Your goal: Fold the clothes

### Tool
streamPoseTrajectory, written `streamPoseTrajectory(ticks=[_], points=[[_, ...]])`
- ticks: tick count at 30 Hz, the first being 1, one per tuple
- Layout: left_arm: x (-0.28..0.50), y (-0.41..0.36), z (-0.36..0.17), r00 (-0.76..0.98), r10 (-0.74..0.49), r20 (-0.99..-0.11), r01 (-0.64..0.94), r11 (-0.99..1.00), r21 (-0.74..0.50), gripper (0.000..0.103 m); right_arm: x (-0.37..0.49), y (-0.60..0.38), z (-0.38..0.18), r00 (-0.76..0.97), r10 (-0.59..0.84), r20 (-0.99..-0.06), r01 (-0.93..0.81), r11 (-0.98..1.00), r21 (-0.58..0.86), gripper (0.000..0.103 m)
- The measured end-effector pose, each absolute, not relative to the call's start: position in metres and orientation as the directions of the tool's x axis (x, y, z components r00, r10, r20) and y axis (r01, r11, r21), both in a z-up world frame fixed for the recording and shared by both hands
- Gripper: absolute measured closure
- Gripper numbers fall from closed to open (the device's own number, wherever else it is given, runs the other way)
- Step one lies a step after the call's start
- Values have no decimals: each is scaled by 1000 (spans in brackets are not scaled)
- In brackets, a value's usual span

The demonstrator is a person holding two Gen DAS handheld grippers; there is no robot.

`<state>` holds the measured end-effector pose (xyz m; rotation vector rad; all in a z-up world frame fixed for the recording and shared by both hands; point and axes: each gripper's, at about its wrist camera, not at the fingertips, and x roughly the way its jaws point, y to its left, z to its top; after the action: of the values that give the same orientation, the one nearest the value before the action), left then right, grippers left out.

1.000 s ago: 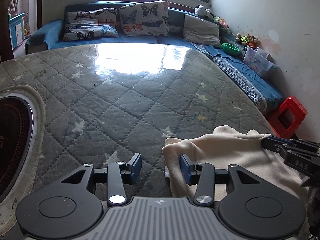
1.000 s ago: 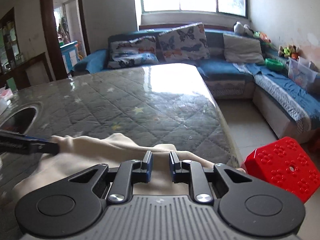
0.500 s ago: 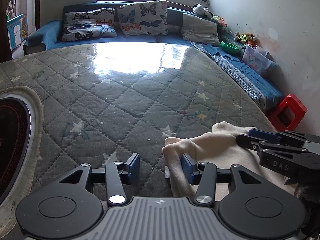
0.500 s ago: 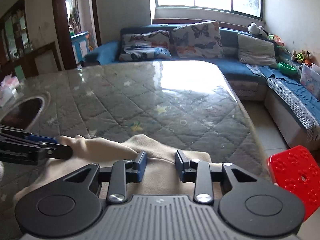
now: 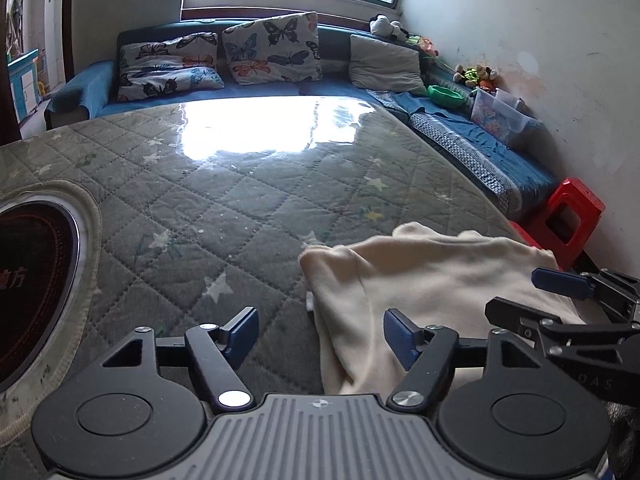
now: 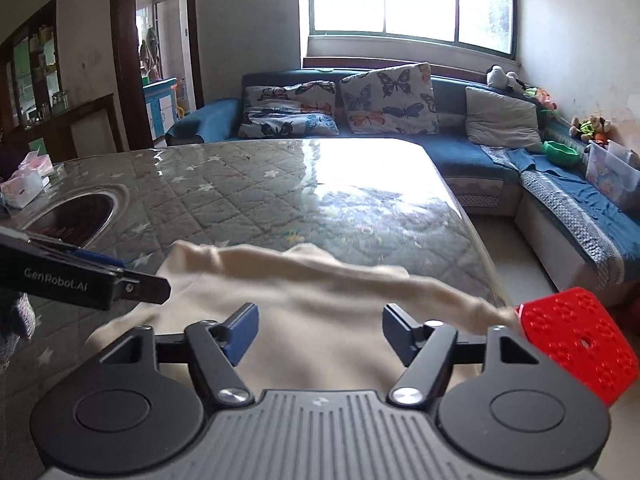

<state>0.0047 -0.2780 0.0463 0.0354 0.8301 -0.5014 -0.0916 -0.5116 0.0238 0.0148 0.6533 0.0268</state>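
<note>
A cream garment (image 5: 424, 280) lies bunched on the quilted grey-green table cover (image 5: 240, 200) near the table's right front corner. My left gripper (image 5: 320, 334) is open, raised just behind the garment's left edge, with cloth below its right finger and nothing between the pads. The right gripper (image 6: 319, 332) is open too, hovering over the middle of the same cream garment (image 6: 312, 312). In each view the other gripper shows from the side: the right gripper (image 5: 568, 300) at the garment's right edge, the left gripper (image 6: 92, 280) at its left edge.
A round dark hob (image 5: 28, 288) is set into the table at the left. A red plastic stool (image 6: 576, 344) stands just off the table's right corner. A blue corner sofa (image 6: 460, 152) with butterfly cushions lies beyond. A tissue box (image 6: 24, 188) sits at the far left.
Both grippers have opened wide and lifted back from the garment. The right one, nearly shut a second ago, has let go of the cloth, which now lies looser and flatter.
</note>
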Motion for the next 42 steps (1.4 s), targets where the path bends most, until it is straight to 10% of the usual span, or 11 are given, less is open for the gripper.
streamPoseTrajectory(ticks=[16, 42], points=[[-63, -264, 53, 590, -443, -674, 509, 853, -115, 0, -173, -493, 19, 802, -83, -592, 110, 994, 10, 9], [-122, -245, 45, 597, -479, -644, 562, 822, -90, 0, -224, -467, 12, 778, -201, -595, 271, 962, 31, 0]])
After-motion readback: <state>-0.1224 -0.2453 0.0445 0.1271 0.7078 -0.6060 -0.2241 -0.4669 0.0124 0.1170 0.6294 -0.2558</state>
